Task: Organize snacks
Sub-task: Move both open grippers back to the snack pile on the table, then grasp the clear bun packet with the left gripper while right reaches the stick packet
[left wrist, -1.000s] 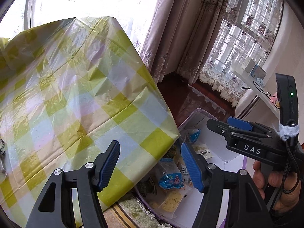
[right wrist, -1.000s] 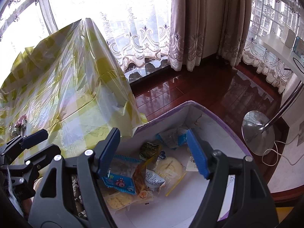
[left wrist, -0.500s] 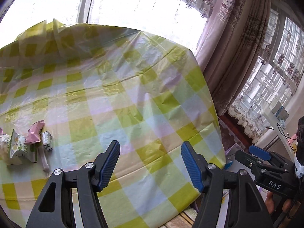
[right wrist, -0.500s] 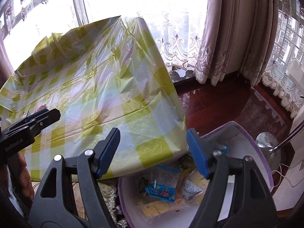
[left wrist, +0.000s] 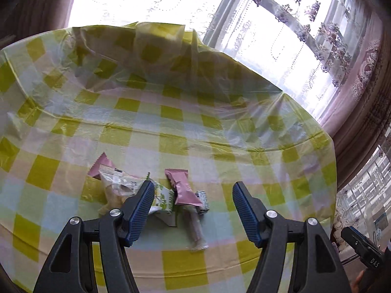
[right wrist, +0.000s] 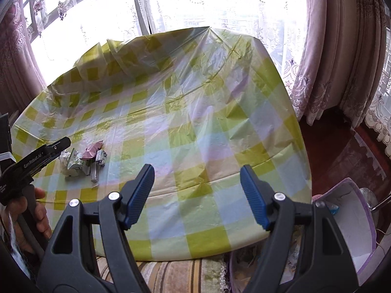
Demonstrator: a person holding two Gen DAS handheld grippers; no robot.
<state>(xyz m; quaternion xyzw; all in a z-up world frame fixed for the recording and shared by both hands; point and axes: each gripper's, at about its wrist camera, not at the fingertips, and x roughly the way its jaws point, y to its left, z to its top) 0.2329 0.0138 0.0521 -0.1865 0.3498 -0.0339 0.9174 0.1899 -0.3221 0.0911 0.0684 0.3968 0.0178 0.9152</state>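
- A table (left wrist: 220, 127) under a crinkled yellow-green checked plastic cloth (right wrist: 195, 122) fills both views; the cloth bunches into folds at the far edge.
- Behind it, bright windows with lace and mauve curtains (right wrist: 342, 61).
- Right of the table, on the floor, an open white box (right wrist: 352, 224) with a lilac rim; a blue wrapper shows inside.
- A striped rug (right wrist: 171, 276) lies below the table's near edge.
- Snacks (left wrist: 156, 190) lie in a small heap on the cloth: two pink packets (left wrist: 182, 185), a clear bag of pale pieces (left wrist: 117, 188), a green-and-white packet (left wrist: 163, 200), a small carton and a thin clear stick.
- Left gripper (left wrist: 193, 210): jaws wide, nothing between them, heap just ahead; the left pad covers part of it.
- Right gripper (right wrist: 198, 196): jaws wide and empty, over bare cloth, well right of the heap.
- A hand (right wrist: 36, 214) holds the left gripper's handle.
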